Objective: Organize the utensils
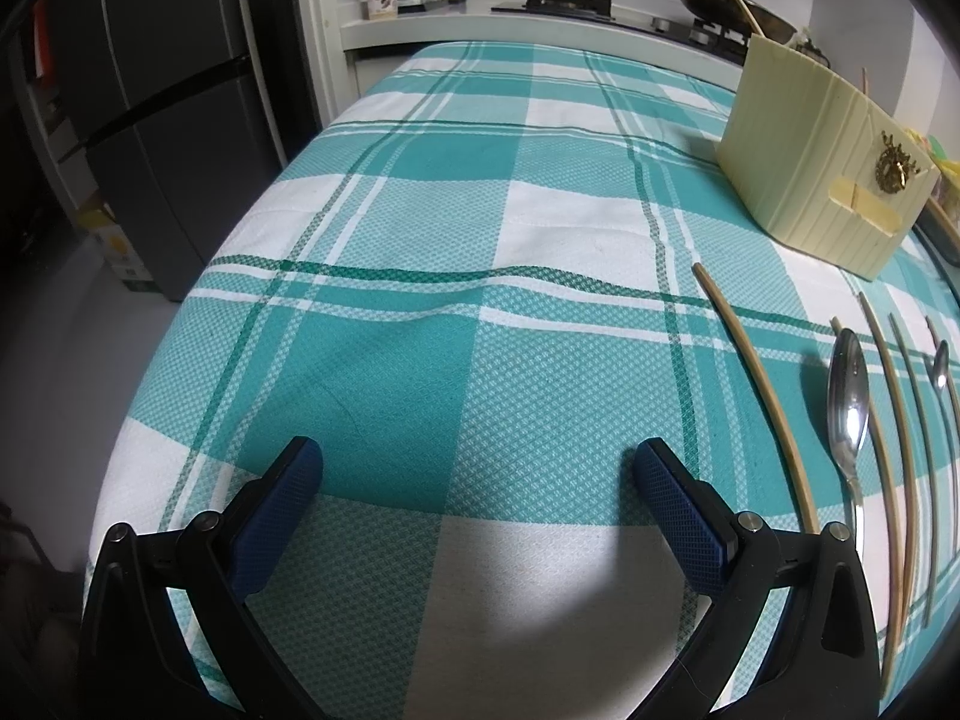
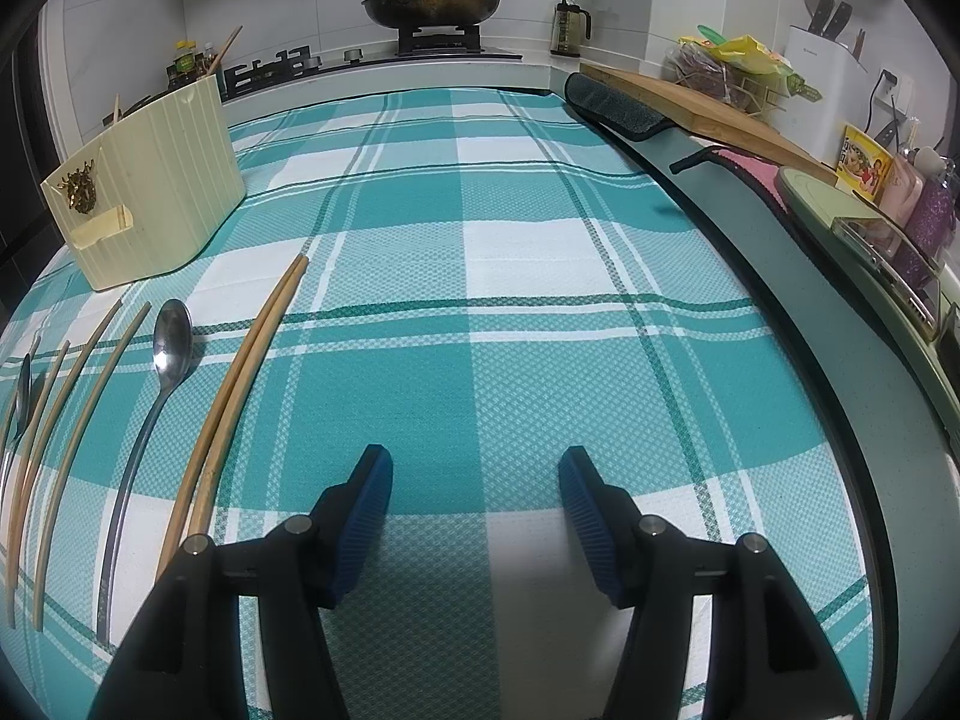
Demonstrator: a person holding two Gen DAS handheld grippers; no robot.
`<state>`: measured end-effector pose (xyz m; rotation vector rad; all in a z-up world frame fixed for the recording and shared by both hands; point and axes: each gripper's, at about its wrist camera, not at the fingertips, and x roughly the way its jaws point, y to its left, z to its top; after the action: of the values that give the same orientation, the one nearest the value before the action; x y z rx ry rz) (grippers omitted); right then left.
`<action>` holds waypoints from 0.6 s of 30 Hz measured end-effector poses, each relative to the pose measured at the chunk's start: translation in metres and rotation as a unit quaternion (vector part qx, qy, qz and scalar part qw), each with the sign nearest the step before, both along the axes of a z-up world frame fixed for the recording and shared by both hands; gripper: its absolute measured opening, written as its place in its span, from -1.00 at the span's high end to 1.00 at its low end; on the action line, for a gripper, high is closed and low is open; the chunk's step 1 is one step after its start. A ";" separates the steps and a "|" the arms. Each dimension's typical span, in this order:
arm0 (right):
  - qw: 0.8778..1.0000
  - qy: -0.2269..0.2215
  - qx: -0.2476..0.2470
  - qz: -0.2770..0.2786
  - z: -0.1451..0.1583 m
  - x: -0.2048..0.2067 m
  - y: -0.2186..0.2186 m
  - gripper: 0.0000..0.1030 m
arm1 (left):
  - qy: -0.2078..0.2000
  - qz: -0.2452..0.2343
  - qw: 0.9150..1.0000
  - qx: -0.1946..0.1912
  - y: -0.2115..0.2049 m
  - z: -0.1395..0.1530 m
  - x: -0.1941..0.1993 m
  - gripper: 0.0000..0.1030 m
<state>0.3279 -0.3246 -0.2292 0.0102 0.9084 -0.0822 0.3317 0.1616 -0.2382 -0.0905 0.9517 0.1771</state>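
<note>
Our left hand-held gripper and right hand-held gripper are open, holding nothing, over the bare worktop; chopsticks lie beside.

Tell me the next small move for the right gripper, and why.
Probably shift the right gripper, open and empty, left over the nearest chopstick pair. The pair lies loose on the cloth just beside it, and the cream holder stands behind.
</note>
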 end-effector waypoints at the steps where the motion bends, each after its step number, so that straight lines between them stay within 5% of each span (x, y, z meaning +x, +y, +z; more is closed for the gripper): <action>1: 1.000 0.000 0.000 0.000 0.000 0.000 0.000 -0.17 | 0.000 0.001 1.000 0.001 0.000 0.000 0.000 -0.99; 18: 1.000 0.000 -0.002 0.000 0.000 0.000 0.000 -0.17 | 0.000 0.008 1.000 -0.001 0.000 0.000 -0.003 -0.99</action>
<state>0.3274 -0.3245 -0.2293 0.0069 0.9074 -0.0845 0.3291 0.1615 -0.2382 -0.1012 0.9522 0.1912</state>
